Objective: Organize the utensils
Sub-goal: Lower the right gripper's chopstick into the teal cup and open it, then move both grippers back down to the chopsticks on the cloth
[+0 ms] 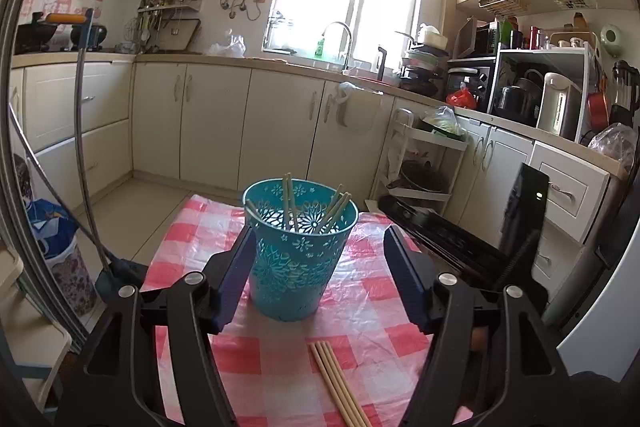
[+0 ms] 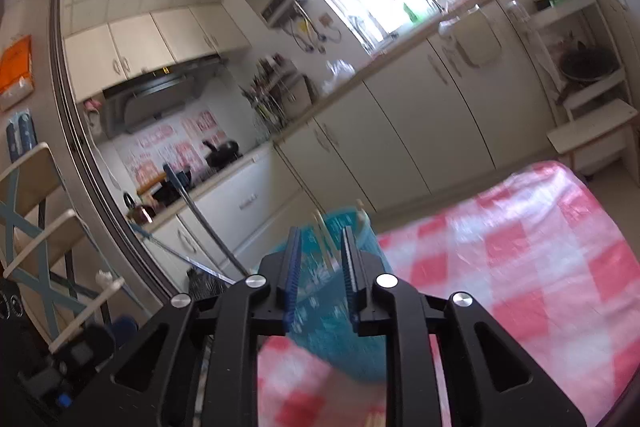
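A teal perforated holder (image 1: 298,247) stands upright on the red-and-white checked cloth (image 1: 372,307), with several chopsticks (image 1: 289,201) leaning inside it. Several loose chopsticks (image 1: 338,383) lie side by side on the cloth in front of it. My left gripper (image 1: 318,233) is open, its jaws wide on either side of the holder; the left finger (image 1: 236,275) is close to its wall. In the blurred right wrist view my right gripper (image 2: 320,235) hovers tilted above the holder (image 2: 340,323) with a narrow gap, empty. Chopsticks (image 2: 322,239) show in the holder behind it.
The small table's far edge (image 1: 224,201) drops to the kitchen floor. A black device (image 1: 460,231) lies at the table's right. A mop handle (image 1: 82,131) leans at the left. Cabinets and a counter (image 1: 280,67) line the back.
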`<move>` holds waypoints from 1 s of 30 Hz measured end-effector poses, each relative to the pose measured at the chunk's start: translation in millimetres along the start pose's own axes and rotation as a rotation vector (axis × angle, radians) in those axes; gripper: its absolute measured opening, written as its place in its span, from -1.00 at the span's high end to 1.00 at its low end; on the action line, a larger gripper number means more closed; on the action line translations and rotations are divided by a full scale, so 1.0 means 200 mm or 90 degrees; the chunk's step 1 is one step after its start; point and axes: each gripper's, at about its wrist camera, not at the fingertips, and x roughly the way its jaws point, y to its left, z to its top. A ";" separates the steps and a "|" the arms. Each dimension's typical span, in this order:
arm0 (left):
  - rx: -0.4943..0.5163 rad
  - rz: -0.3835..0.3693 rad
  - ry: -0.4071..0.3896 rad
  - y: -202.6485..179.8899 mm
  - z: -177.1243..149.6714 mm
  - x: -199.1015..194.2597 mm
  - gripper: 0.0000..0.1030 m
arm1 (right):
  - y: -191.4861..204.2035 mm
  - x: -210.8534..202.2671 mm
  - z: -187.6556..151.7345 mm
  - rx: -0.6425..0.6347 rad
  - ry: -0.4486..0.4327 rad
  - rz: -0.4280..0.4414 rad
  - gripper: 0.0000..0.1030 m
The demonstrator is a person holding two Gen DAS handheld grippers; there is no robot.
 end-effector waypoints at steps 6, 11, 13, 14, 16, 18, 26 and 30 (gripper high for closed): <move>-0.034 0.039 0.084 0.14 -0.11 0.05 -0.29 | -0.02 -0.09 -0.20 -0.006 0.221 -0.046 0.17; -0.049 0.050 0.160 0.22 -0.23 0.12 -0.29 | 0.06 -0.14 -0.46 -0.072 0.382 -0.052 0.14; -0.050 0.052 0.177 0.24 -0.27 0.13 -0.29 | 0.04 -0.15 -0.50 -0.083 0.386 -0.108 0.14; -0.048 0.051 0.189 0.24 -0.28 0.15 -0.29 | 0.02 -0.14 -0.52 -0.086 0.383 -0.135 0.14; -0.034 0.054 0.210 0.23 -0.32 0.19 -0.29 | 0.01 -0.11 -0.53 -0.108 0.377 -0.175 0.19; -0.026 0.057 0.234 0.22 -0.36 0.23 -0.29 | 0.03 -0.07 -0.55 -0.134 0.377 -0.199 0.31; -0.024 0.057 0.271 0.24 -0.45 0.29 -0.30 | 0.05 0.06 -0.64 -0.190 0.399 -0.218 0.57; -0.011 0.051 0.292 0.22 -0.48 0.34 -0.32 | 0.06 0.08 -0.64 -0.202 0.399 -0.220 0.57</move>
